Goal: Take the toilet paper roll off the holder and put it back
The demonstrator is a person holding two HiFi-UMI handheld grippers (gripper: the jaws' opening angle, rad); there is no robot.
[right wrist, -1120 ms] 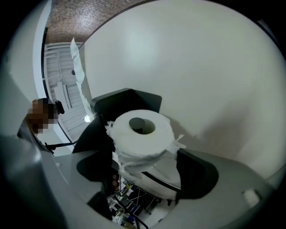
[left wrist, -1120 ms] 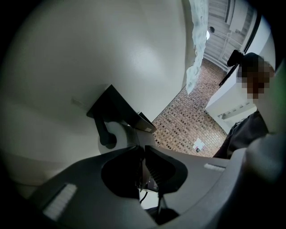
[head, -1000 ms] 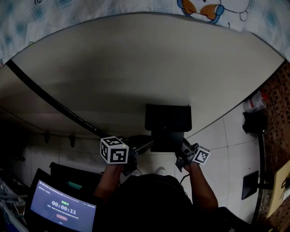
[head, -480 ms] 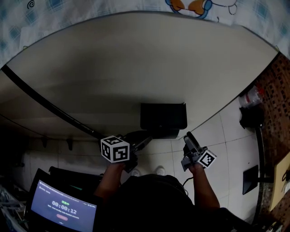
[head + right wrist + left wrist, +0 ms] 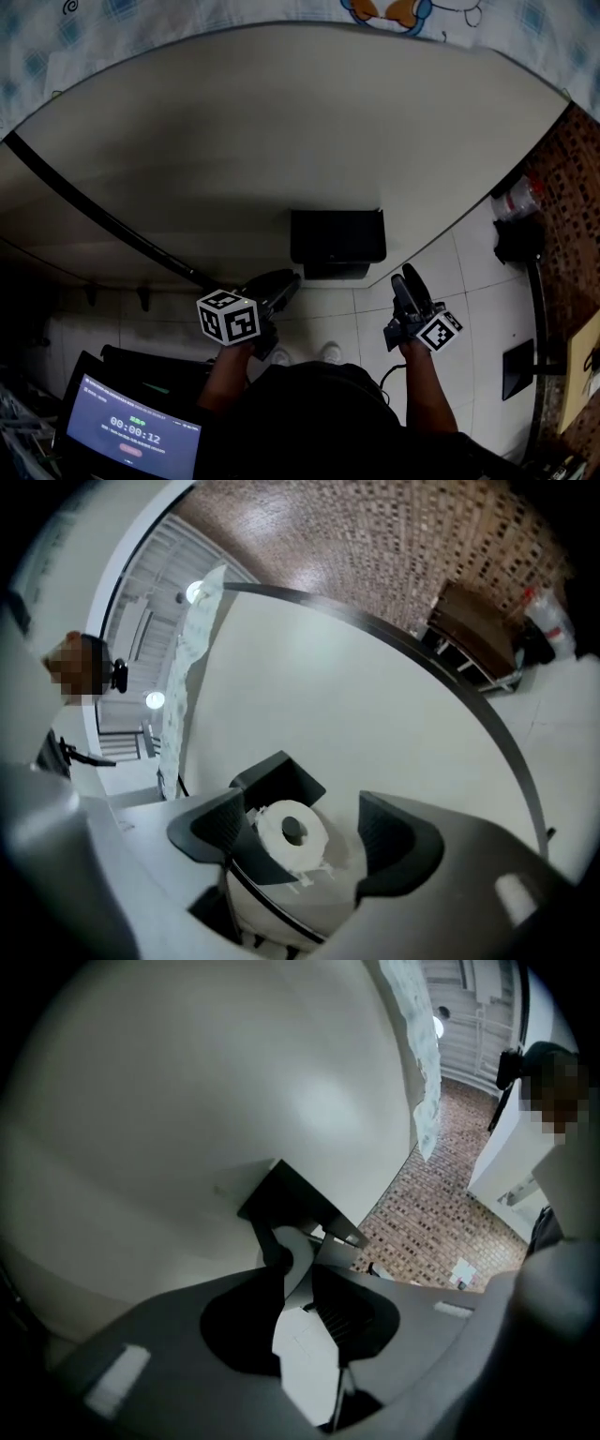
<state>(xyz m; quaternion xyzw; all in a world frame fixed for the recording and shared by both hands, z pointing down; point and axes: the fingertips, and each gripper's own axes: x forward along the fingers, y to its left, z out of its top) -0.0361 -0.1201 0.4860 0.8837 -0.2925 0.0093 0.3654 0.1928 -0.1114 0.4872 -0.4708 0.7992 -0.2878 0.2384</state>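
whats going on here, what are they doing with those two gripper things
A person faces a black toilet paper holder fixed to a pale wall, with a hand-held gripper in each hand. The toilet paper roll sits on the holder under its cover. The left gripper is just below the holder; its jaws have just been opening and clamp nothing. The right gripper is off to the side, jaws wide though just closing a little, also empty. Neither holds the roll.

Toilet paper roll (image 5: pixel 292 834) on the holder (image 5: pixel 279 774)
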